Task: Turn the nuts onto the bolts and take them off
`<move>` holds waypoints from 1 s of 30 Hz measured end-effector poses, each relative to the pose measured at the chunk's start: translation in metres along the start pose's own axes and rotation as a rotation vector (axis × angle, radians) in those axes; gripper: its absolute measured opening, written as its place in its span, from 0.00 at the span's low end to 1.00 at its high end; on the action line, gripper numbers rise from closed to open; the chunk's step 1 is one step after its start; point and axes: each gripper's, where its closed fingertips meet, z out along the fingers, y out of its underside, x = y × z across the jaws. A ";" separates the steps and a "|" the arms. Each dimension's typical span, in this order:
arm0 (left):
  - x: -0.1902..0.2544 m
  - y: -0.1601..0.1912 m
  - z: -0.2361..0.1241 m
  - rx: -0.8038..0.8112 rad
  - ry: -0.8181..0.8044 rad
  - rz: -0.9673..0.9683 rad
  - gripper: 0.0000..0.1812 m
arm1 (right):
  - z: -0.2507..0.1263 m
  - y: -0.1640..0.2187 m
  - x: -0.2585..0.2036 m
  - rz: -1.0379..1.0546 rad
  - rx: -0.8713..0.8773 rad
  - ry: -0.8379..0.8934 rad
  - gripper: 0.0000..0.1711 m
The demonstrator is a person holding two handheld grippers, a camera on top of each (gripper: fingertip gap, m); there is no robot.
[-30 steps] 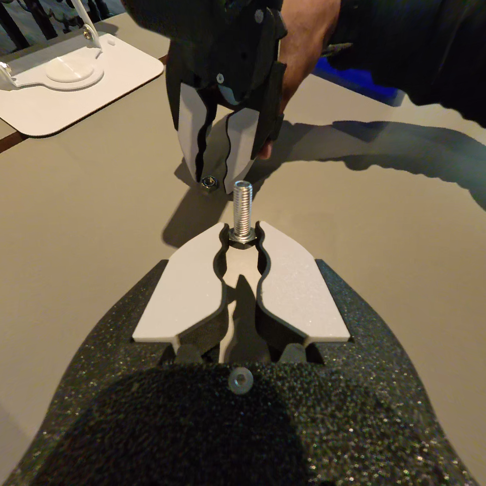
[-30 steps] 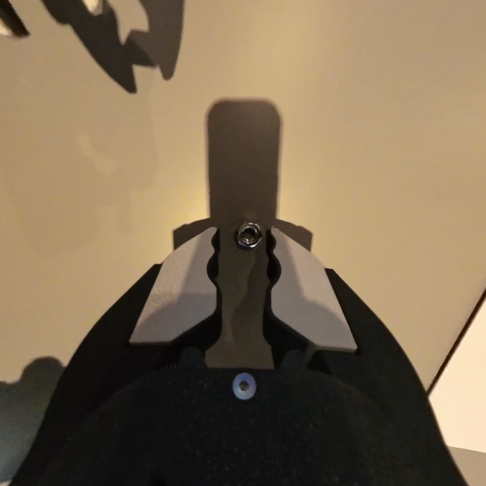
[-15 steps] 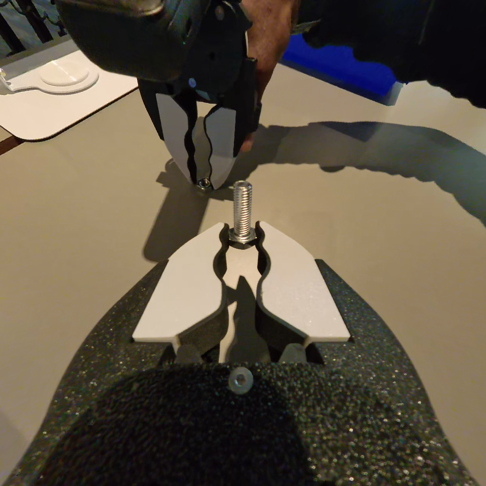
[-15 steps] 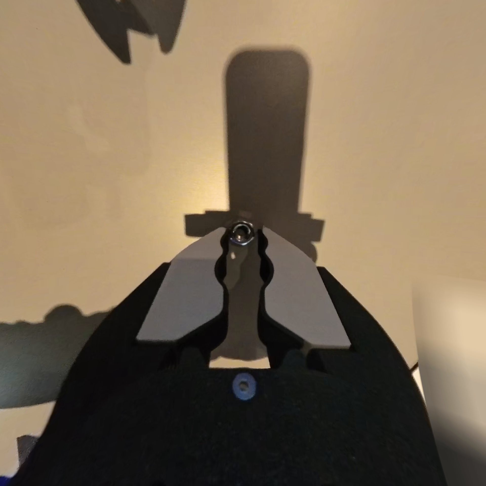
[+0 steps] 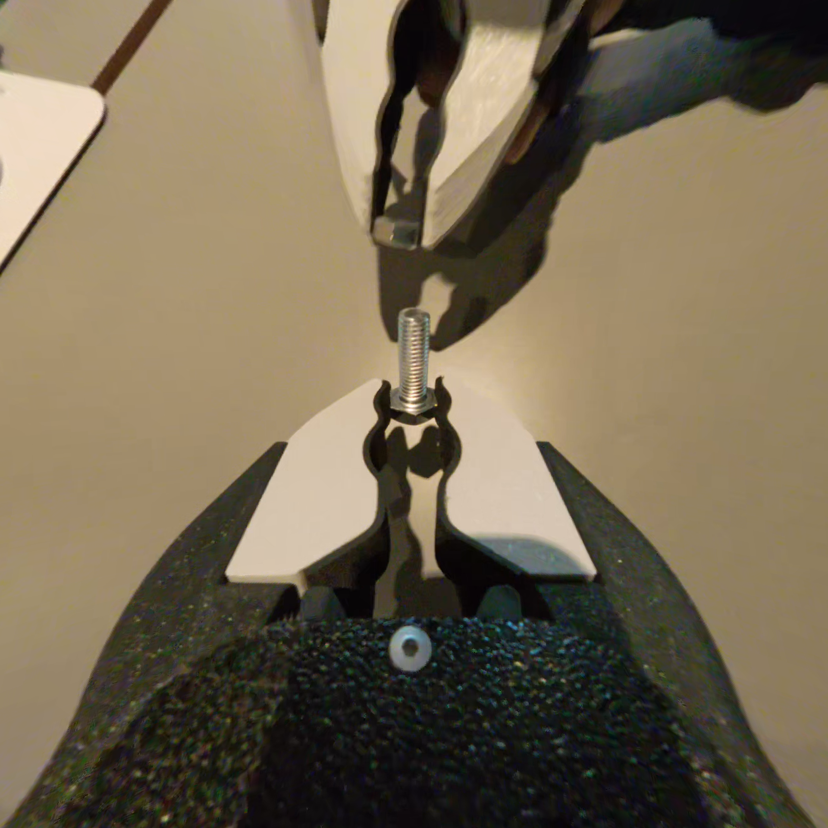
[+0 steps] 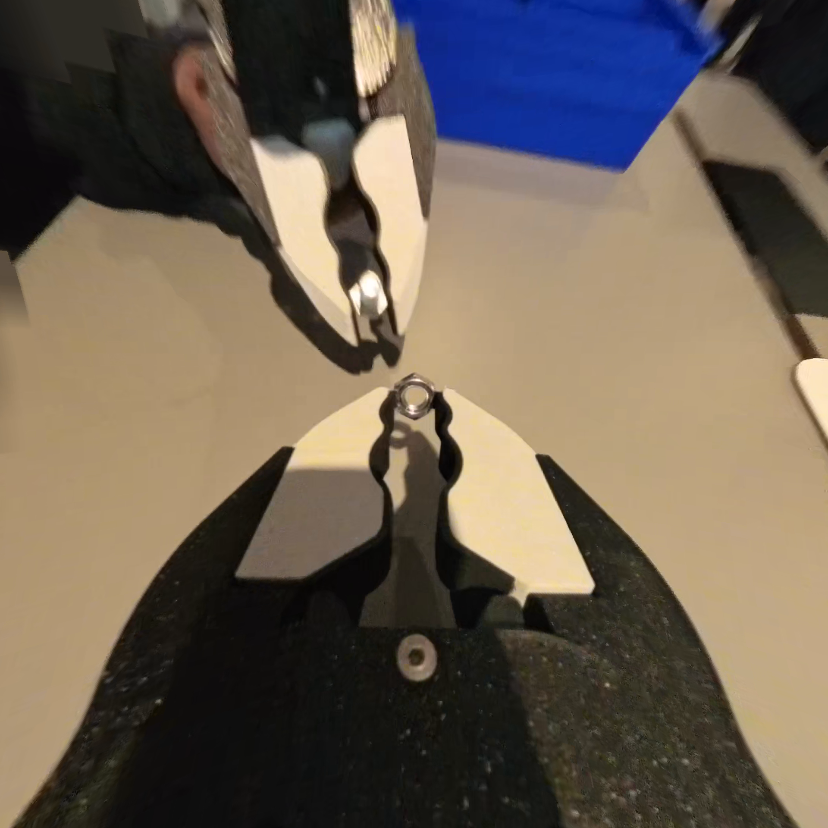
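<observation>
At frame centre in the left wrist view, the left tool clenches a hex bolt by its head, thread pointing up to receive a nut. Beyond it, toward the top, the right tool pinches the hex nut flat above the beige counter, probably lining up its bore for threading.

Smooth beige surface under warm, low light, crossed by hard dark shadows. White board with rounded corner at far left, beside a dark seam. Blue box at the far edge, blurred. Pale panels further right, too blurred to identify.
</observation>
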 end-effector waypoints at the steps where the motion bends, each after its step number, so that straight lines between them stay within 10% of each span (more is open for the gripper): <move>1: 0.005 -0.002 0.006 -0.007 -0.010 0.034 0.10 | -0.009 -0.002 -0.009 -0.012 0.052 0.040 0.10; 16: 0.028 -0.046 0.015 0.069 -0.411 0.520 0.10 | -0.041 -0.024 -0.071 -0.458 -0.019 0.460 0.10; 30: 0.029 -0.049 0.013 0.073 -0.444 0.560 0.10 | -0.034 -0.022 -0.067 -0.484 -0.026 0.499 0.10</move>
